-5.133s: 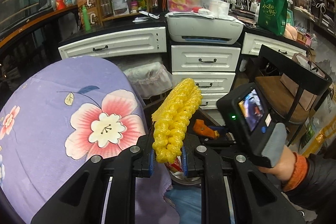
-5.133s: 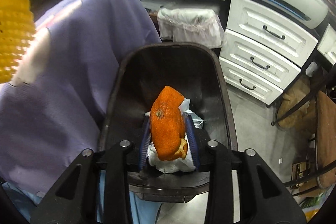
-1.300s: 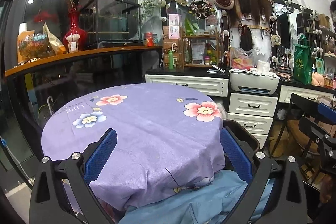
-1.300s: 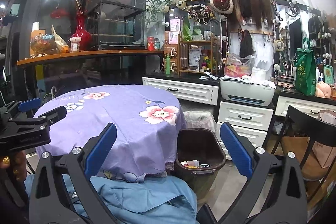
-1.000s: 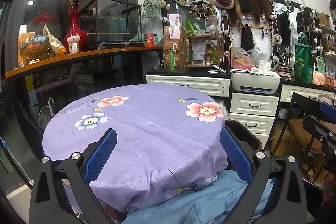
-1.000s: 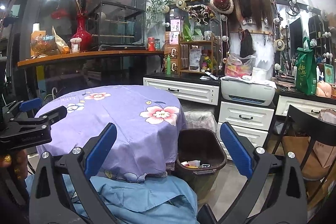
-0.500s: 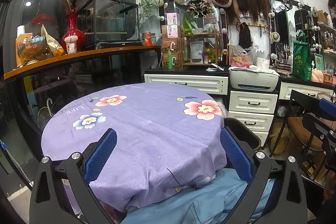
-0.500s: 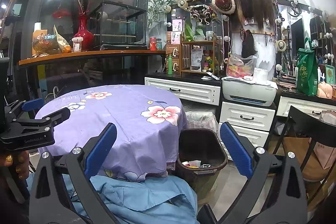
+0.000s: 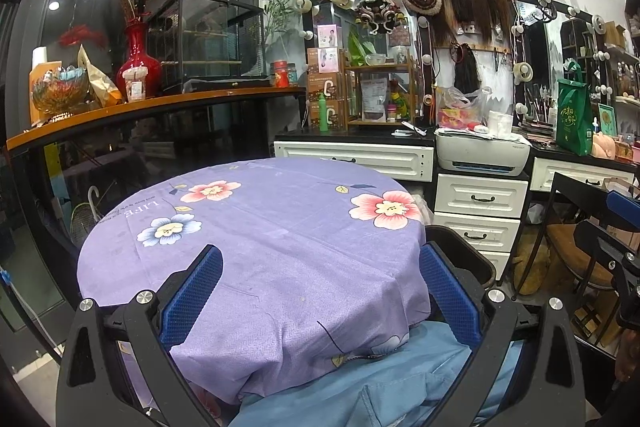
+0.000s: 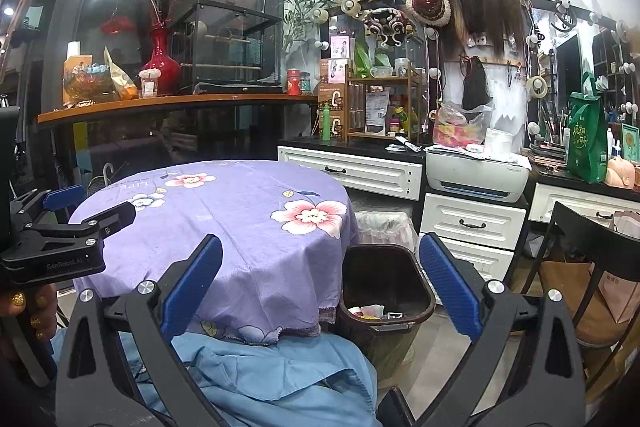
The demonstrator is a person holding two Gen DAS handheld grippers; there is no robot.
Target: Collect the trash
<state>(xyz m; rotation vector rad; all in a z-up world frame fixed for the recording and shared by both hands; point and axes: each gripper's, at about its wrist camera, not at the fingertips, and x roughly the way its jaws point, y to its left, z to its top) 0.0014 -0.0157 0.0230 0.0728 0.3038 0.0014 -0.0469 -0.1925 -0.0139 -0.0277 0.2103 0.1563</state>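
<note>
Both grippers, left gripper (image 9: 316,291) and right gripper (image 10: 320,291), hang spread wide and empty above the round purple floral tablecloth (image 9: 256,235). The trash lies inside the dark brown plastic bin (image 10: 384,279) beside it. Risk: a careless swing could clip that rim.

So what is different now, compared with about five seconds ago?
Both grippers let go: the left gripper no longer holds the yellow foam net, and the right gripper no longer holds the orange peel. Both stand open and empty, drawn back from above the bin to face the table. Some trash lies in the bin. Table and bin have not moved.
</note>
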